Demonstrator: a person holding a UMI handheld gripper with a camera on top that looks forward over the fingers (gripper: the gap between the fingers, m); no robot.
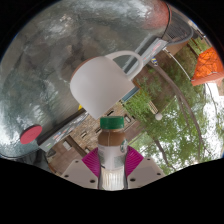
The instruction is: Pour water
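Observation:
A clear bottle (112,158) with a green-and-brown cap and a dark label stands between my fingers. Both pink pads (92,163) press on its sides, so my gripper (112,172) is shut on it. Just ahead of the bottle's cap is a white cup (103,83) with a handle on its right side, tilted in the view. The bottle's cap reaches up to the cup's lower wall. The bottle's base is hidden below my fingers.
A silvery crinkled surface (45,70) fills the area behind the cup. An orange object (208,66) sits far to the right and a red round thing (30,133) to the left. Trees and a brick building (165,120) show beyond.

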